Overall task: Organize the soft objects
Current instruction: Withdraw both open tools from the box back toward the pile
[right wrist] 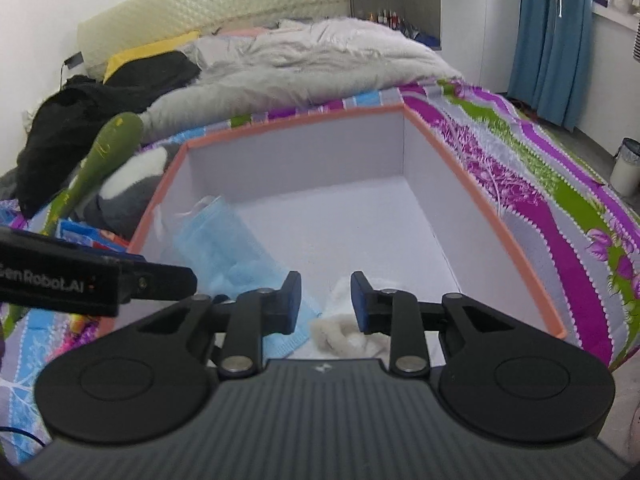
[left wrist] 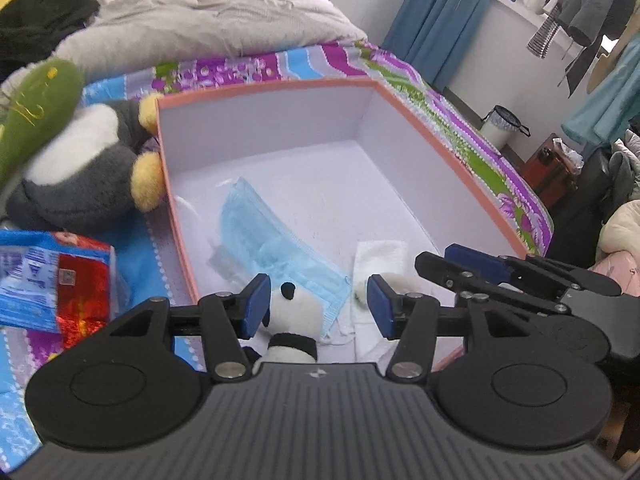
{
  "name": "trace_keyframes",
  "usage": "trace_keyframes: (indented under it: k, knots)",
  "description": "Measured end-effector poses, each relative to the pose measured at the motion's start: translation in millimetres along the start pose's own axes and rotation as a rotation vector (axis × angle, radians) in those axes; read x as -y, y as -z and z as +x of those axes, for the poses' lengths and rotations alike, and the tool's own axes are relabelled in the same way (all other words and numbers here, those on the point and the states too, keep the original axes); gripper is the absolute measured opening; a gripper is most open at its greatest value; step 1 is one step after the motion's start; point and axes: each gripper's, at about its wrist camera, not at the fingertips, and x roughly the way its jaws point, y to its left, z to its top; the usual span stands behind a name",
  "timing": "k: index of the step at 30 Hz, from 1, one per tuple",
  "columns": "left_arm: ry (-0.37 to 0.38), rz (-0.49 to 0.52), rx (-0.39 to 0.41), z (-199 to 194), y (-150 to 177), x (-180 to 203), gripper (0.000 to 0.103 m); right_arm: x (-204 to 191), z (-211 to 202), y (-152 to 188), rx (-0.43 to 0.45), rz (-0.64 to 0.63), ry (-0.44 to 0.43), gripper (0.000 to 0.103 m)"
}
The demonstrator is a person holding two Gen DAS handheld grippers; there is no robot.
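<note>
Left gripper point(left wrist: 318, 306) jaws apart around, not pressing, a small black-and-white panda point(left wrist: 294, 312), right gripper point(right wrist: 326, 302) jaws apart over a white cloth point(right wrist: 340, 332), blue mask point(left wrist: 272, 236) beyond, all inside the pink-rimmed box point(left wrist: 440, 148); penguin point(left wrist: 80, 160), green plush point(left wrist: 36, 108) and packet point(left wrist: 56, 284) remain outside, so roughly half done.

White lettering reads "Gen Robot.AI", its first letter cut off, along the side of the black left gripper point(right wrist: 96, 282), seen from the right wrist. The print on the red-and-blue foil packet point(left wrist: 52, 284) is too blurred to read.
</note>
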Motion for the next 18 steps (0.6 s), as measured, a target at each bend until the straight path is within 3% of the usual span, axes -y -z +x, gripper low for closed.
trace_keyframes:
  k: [10, 18]
  knots:
    - [-0.008, 0.050, 0.148, -97, 3, 6, 0.059, -25, -73, -25, 0.158, 0.005, -0.047, 0.030]
    - [-0.015, 0.051, 0.275, -183, 32, -2, 0.060, -61, -141, -20, 0.279, -0.007, -0.142, 0.031]
